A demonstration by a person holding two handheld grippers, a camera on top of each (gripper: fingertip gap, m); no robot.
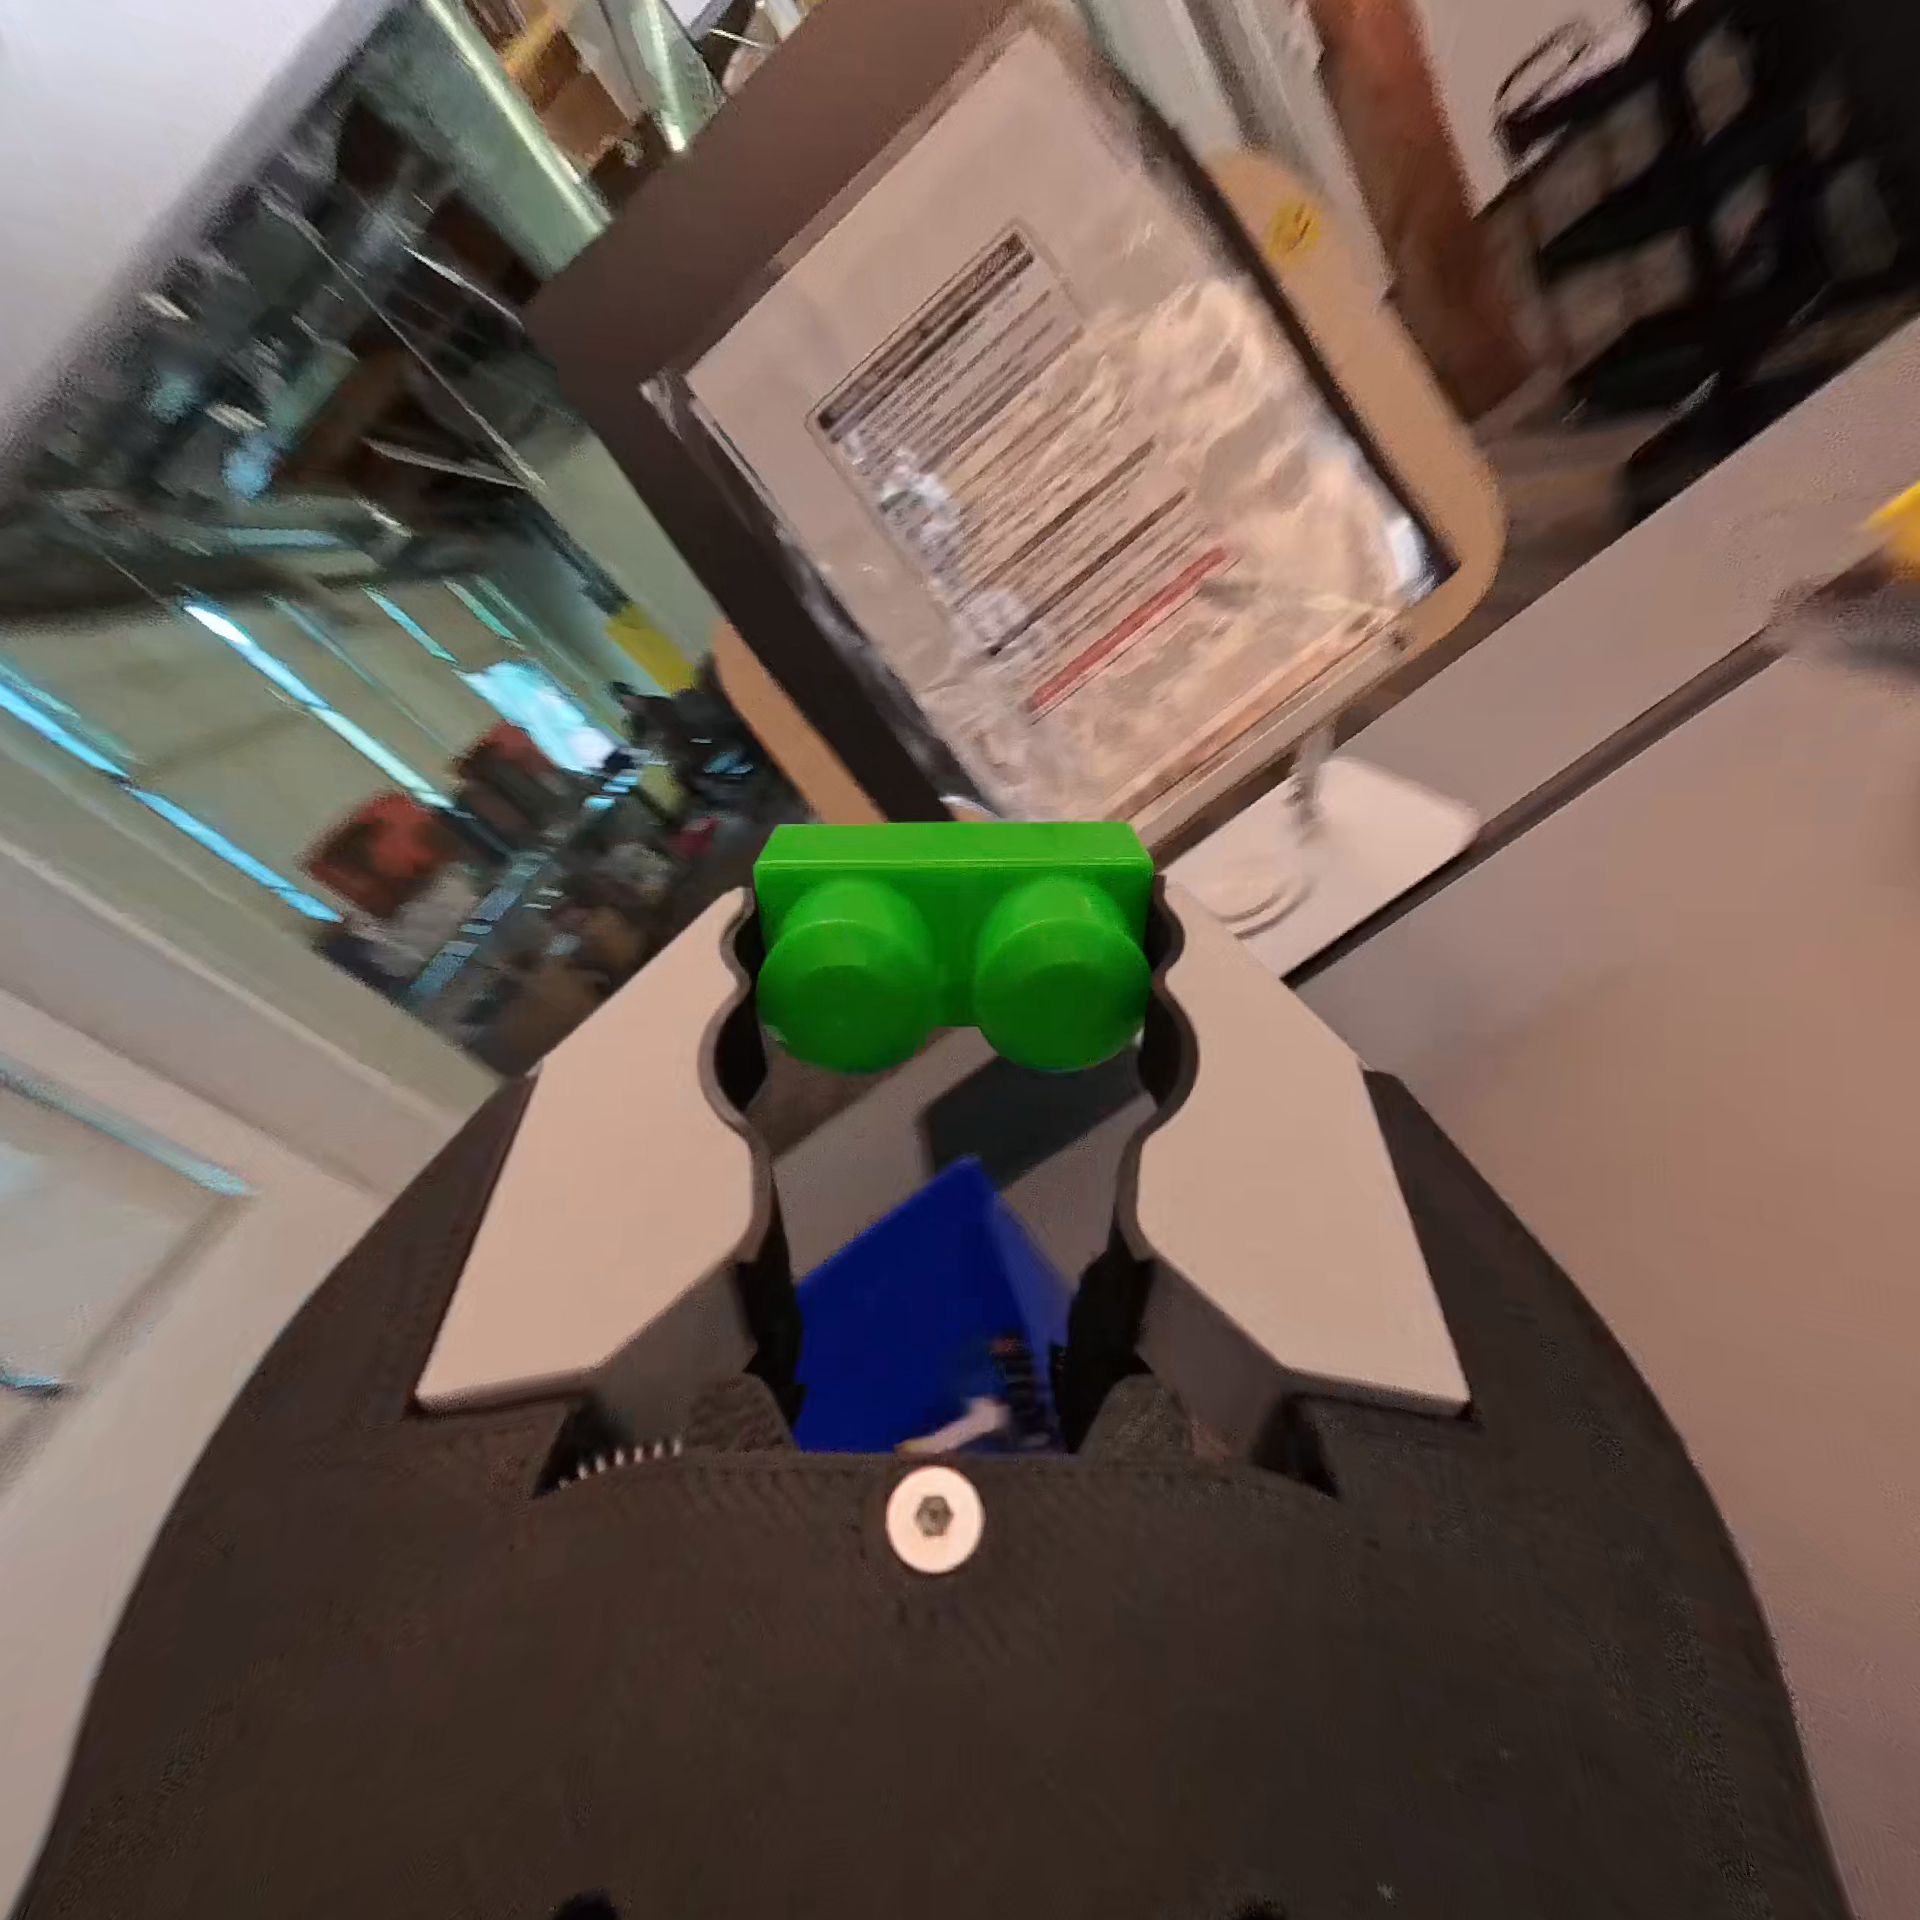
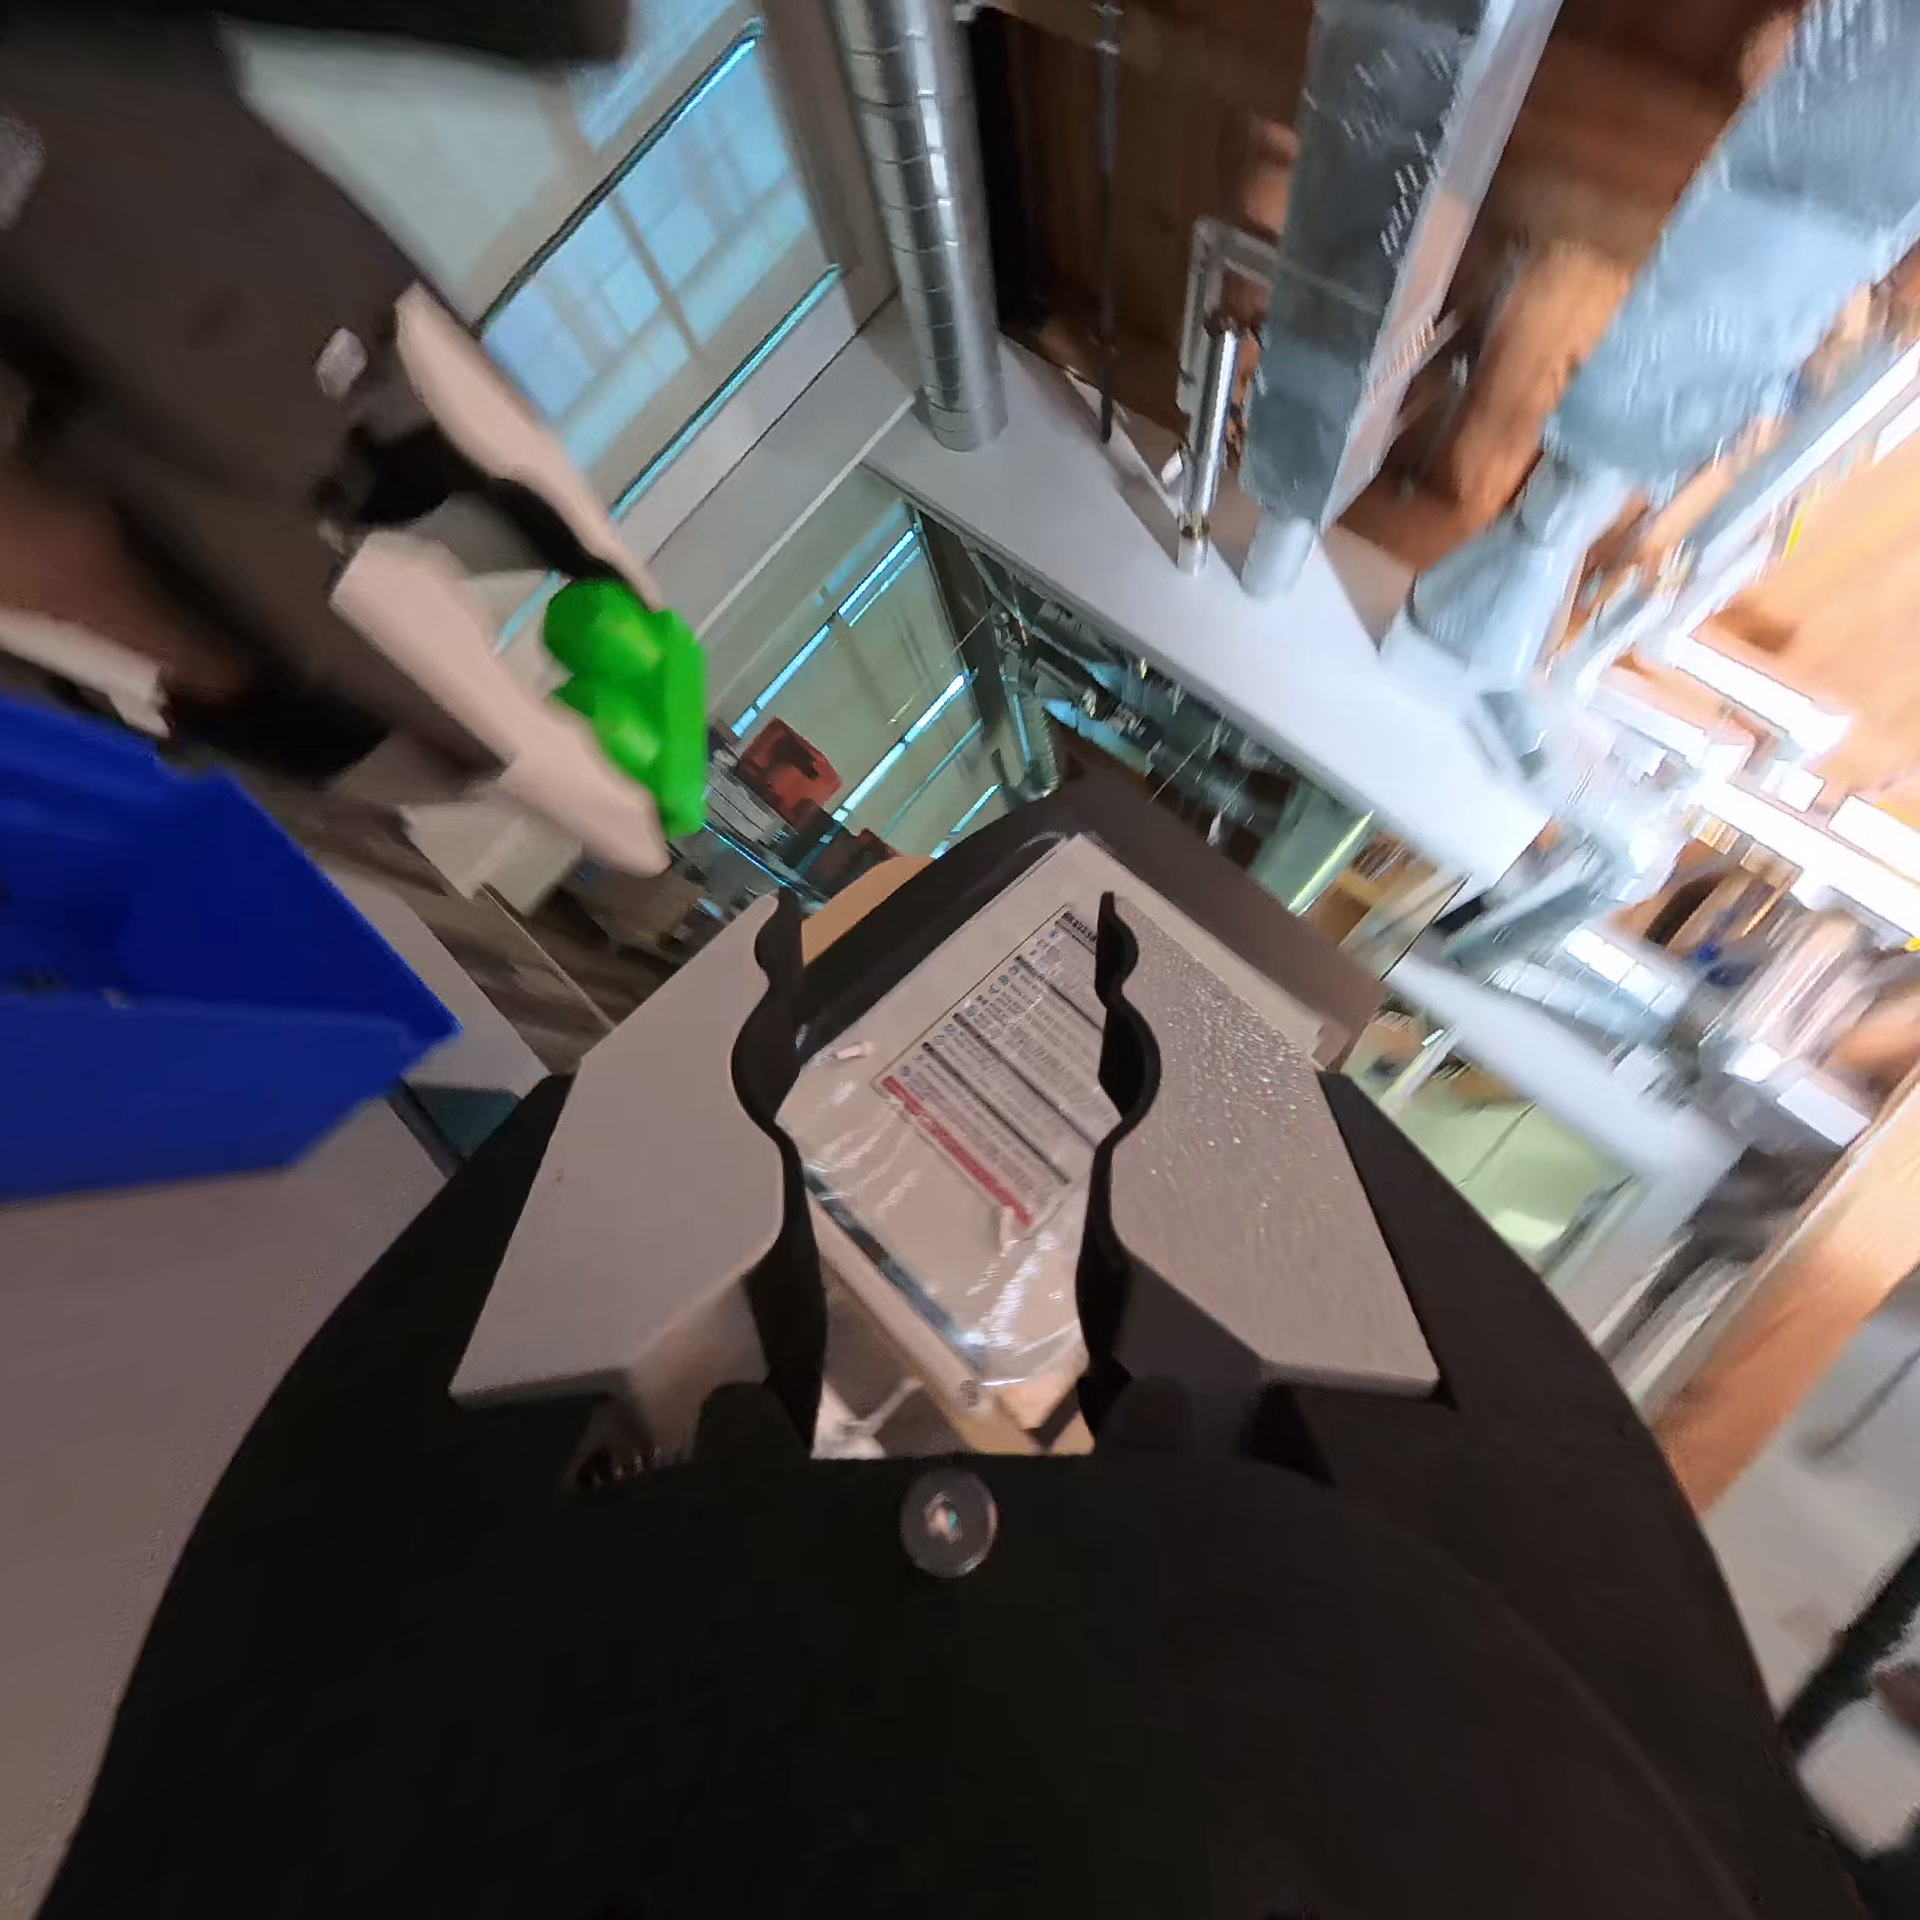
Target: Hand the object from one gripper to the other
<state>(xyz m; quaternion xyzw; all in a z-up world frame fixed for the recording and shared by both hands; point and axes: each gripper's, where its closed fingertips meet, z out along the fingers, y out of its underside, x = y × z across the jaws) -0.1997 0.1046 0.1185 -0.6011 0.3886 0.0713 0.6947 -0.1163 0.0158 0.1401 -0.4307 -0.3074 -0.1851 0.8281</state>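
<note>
A green two-stud toy brick (image 1: 951, 940) is clamped between the tips of my left gripper (image 1: 951, 935), its studs facing the camera, held up in the air. In the right wrist view the same brick (image 2: 634, 701) shows at the upper left, held by the left gripper (image 2: 582, 717), which is blurred. My right gripper (image 2: 945, 935) is open and empty, its tips to the lower right of the brick and apart from it.
A blue bin (image 2: 177, 935) sits on the white table (image 1: 1621, 1039) below the left gripper; it also shows between the left fingers (image 1: 925, 1309). A grey panel with a plastic-wrapped sheet (image 1: 1070, 520) stands ahead of both grippers. A yellow item (image 1: 1896, 530) lies at the right edge.
</note>
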